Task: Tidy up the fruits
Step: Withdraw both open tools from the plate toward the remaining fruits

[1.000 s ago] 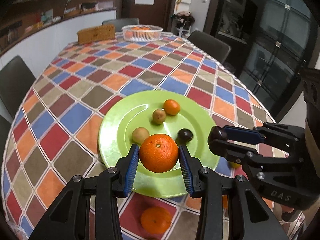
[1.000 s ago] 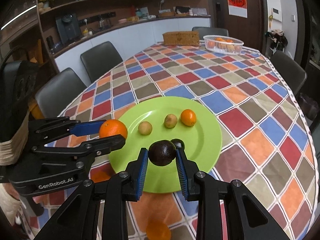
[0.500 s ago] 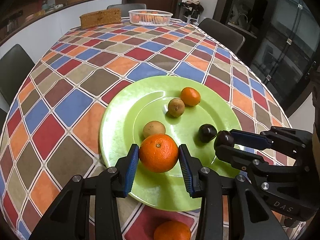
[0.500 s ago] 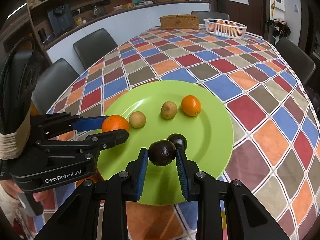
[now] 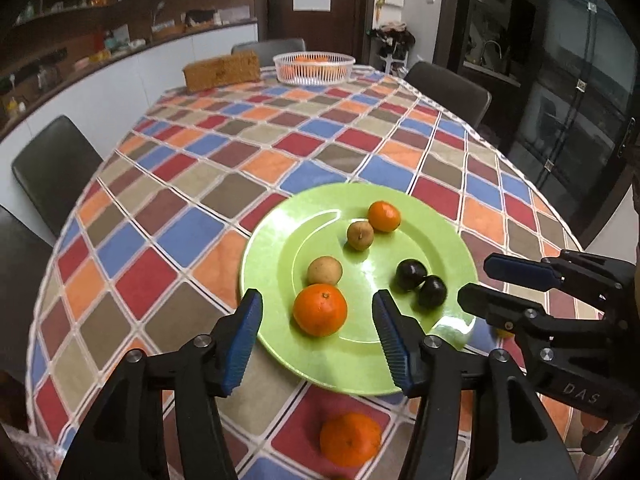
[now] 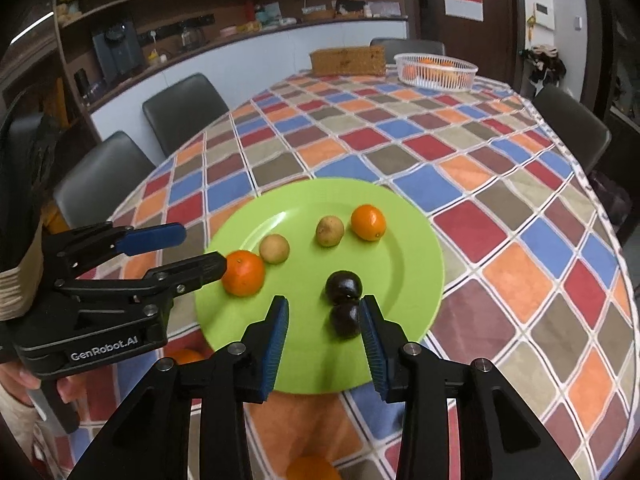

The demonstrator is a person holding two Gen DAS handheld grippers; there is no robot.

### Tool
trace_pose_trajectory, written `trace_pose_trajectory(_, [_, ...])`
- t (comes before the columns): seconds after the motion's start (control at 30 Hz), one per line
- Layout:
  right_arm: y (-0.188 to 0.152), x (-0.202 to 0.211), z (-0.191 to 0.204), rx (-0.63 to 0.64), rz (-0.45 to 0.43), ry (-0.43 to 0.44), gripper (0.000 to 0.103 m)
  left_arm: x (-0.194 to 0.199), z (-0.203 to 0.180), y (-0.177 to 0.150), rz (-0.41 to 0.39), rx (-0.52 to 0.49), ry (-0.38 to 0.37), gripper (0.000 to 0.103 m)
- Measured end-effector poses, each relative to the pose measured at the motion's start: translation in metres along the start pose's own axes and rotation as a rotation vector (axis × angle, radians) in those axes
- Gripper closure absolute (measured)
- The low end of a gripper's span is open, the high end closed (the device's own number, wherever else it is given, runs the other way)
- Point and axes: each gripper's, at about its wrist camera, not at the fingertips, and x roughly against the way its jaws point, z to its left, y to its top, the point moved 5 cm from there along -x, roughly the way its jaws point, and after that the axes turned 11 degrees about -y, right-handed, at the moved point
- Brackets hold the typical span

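A green plate (image 5: 276, 240) (image 6: 416, 240) lies on the checkered tablecloth. On it are a large orange (image 5: 320, 309) (image 6: 243, 273), a small orange (image 5: 384, 216) (image 6: 368, 222), two tan fruits (image 5: 325, 270) (image 5: 360, 234), and two dark fruits (image 5: 411, 275) (image 5: 432, 292), touching. My left gripper (image 5: 318, 336) is open, its jaws either side of the large orange, not touching it. My right gripper (image 6: 323, 338) is open; the nearer dark fruit (image 6: 346, 320) lies on the plate between its jaws, close to the right one.
One orange (image 5: 350, 439) lies on the cloth in front of the plate. A white basket (image 5: 314, 67) of oranges and a brown box (image 5: 222, 70) stand at the far end. Dark chairs (image 6: 100, 184) surround the table.
Both grippers opened. The large orange and the dark fruit left the jaws and now rest on the plate. Both grippers drew back a little.
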Motion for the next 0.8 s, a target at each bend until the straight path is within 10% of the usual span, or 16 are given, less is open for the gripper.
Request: trace_pose_trajectory(0.8, [-0.033,0.105,0.016,0.006,-0.155,-0.017,0.053,0.107,-0.037,-0.045,-0.126,0.012,0.095,0.033])
